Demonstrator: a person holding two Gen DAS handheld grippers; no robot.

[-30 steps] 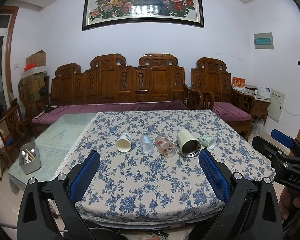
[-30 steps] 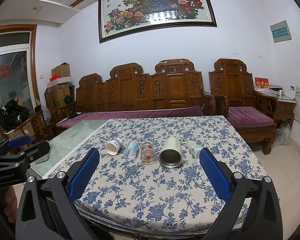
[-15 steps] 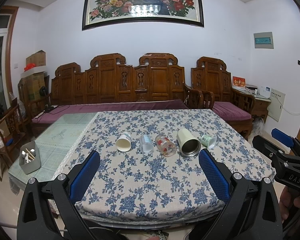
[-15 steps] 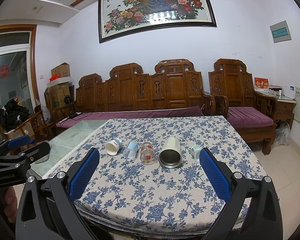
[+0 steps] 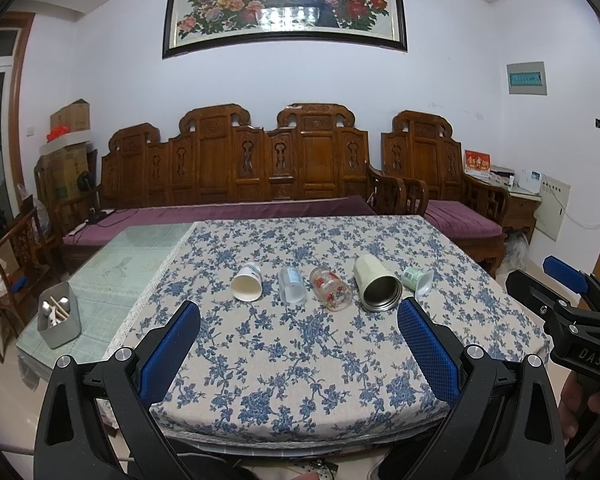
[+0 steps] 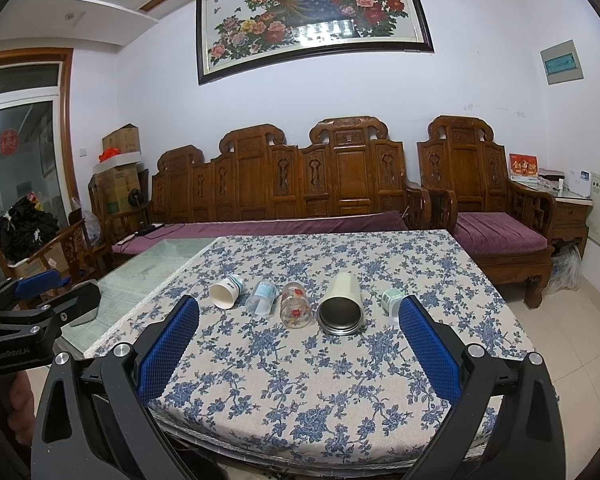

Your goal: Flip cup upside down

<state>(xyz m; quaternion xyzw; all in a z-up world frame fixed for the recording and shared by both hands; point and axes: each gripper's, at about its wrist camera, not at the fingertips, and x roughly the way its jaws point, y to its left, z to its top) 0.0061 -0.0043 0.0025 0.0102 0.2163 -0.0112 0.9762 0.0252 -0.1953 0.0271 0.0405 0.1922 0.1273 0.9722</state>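
Several cups lie on their sides in a row on the floral tablecloth [image 5: 300, 360]: a white paper cup [image 5: 247, 287] [image 6: 225, 293], a clear plastic cup [image 5: 291, 285] [image 6: 262, 298], a glass with red flowers [image 5: 331, 289] [image 6: 295, 304], a cream steel tumbler [image 5: 376, 284] [image 6: 341, 304] and a small green-white cup [image 5: 417, 279] [image 6: 392, 300]. My left gripper [image 5: 298, 320] is open and empty, held back from the near table edge. My right gripper [image 6: 299, 318] is open and empty, likewise short of the cups.
A grey holder with chopsticks [image 5: 56, 316] stands on the glass part of the table at the left. Carved wooden benches [image 5: 260, 176] with purple cushions stand behind the table. A side cabinet [image 6: 568, 216] stands at the right.
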